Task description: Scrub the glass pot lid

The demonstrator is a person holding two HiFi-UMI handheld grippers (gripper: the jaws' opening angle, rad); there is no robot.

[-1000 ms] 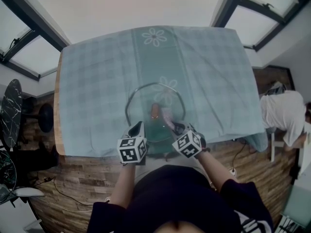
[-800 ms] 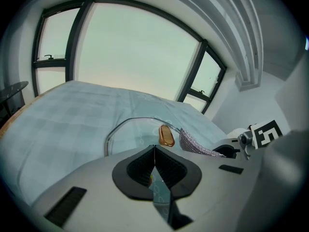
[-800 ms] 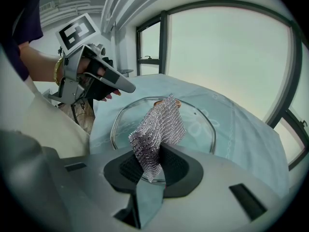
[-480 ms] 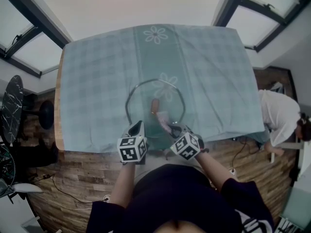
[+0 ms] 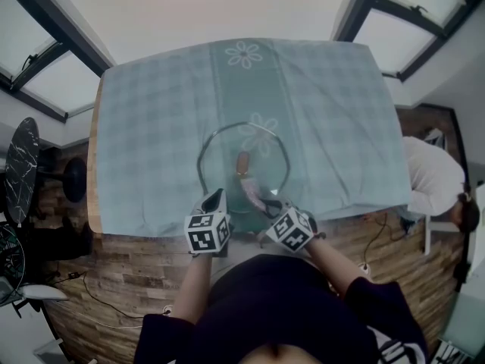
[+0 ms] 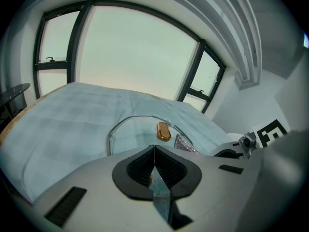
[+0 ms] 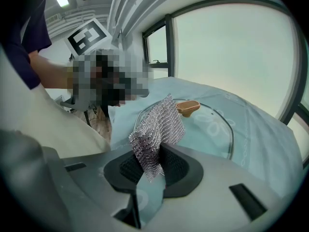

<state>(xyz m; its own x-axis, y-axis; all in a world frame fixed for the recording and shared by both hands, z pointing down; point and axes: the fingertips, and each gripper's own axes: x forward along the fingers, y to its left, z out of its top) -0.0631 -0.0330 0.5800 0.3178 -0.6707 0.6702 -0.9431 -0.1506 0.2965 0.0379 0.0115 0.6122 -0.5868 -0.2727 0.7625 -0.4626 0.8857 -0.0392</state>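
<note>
A round glass pot lid (image 5: 220, 146) with a brown knob (image 5: 242, 161) lies on the pale checked tablecloth (image 5: 151, 127). My left gripper (image 5: 214, 199) is shut on the lid's near rim, and glass shows between and below its closed jaws (image 6: 154, 151). The knob (image 6: 163, 131) stands just beyond them. My right gripper (image 5: 270, 205) is shut on a silver mesh scrubber (image 7: 157, 124), which rises out of its jaws (image 7: 153, 157) over the lid's near right part (image 7: 212, 127). In the head view the scrubber (image 5: 253, 191) lies on the glass near the knob.
The table's near edge (image 5: 151, 232) runs just under both grippers, with wooden floor below. A person in white (image 5: 436, 180) bends over at the right, beside the table's corner. Window frames surround the far side. The cloth beyond the lid bears a flower pattern (image 5: 246, 54).
My right gripper has drawn the scrubber a little across the glass toward the lid's near rim. The left gripper has kept still on the rim. The person at the right has shifted.
</note>
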